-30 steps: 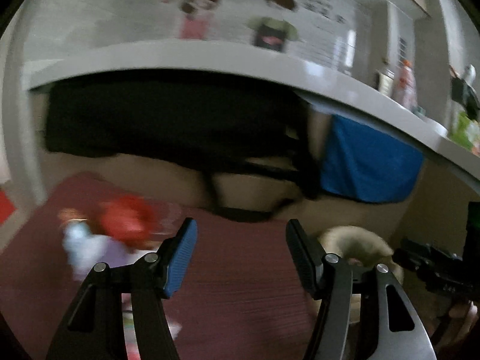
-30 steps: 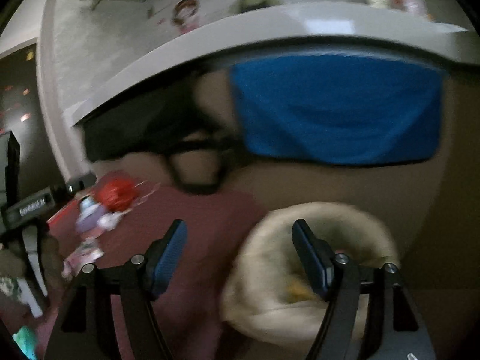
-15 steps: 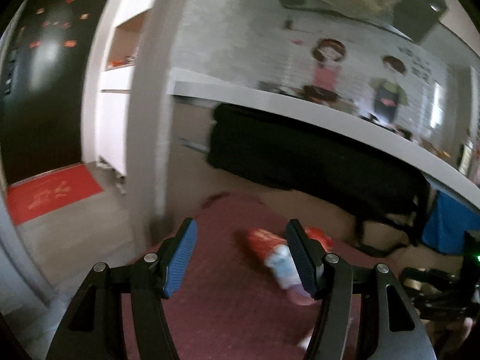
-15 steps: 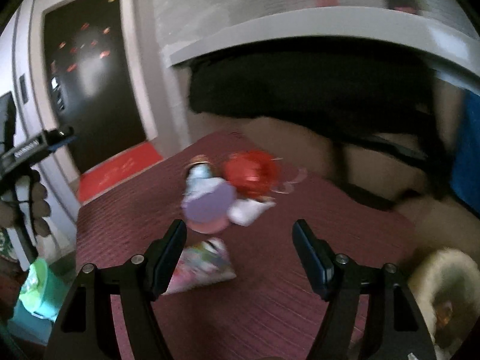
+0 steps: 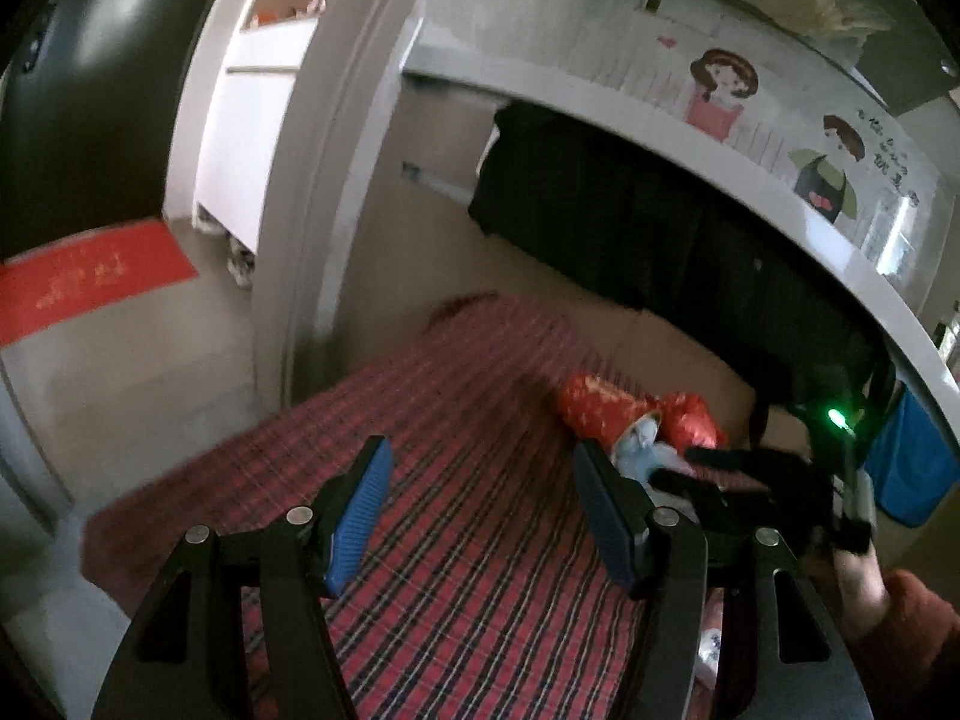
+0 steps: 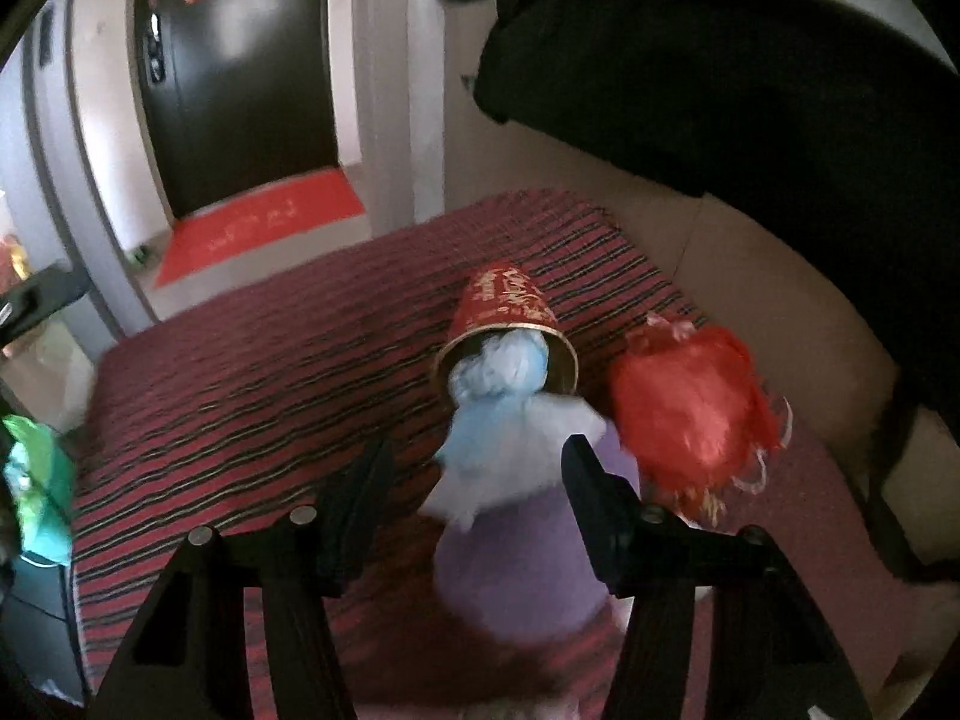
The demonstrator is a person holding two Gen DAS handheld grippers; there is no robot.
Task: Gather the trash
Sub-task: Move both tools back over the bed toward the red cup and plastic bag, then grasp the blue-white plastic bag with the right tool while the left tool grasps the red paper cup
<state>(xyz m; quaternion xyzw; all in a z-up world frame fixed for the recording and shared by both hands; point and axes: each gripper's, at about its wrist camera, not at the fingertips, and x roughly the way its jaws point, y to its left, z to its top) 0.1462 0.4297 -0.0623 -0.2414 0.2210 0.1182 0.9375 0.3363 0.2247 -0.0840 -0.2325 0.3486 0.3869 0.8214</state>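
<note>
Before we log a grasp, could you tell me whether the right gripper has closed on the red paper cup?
No, the right gripper is open, short of the red paper cup.

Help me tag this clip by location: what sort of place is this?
Probably a home's entrance area. A dark front door has a red doormat before it, a cartoon couple sticker decorates the wall, and a red striped rug on the floor holds the trash: a red paper cup stuffed with tissue.

Striped red cloth (image 6: pixel 252 372) covered table. Red doormat (image 6: pixel 258 228) lay before black door (image 6: pixel 234 60). Cartoon wall stickers (image 5: pixel 720 90) above white ledge (image 5: pixel 690 138). Blue fabric (image 5: pixel 912 474) hung right.
</note>
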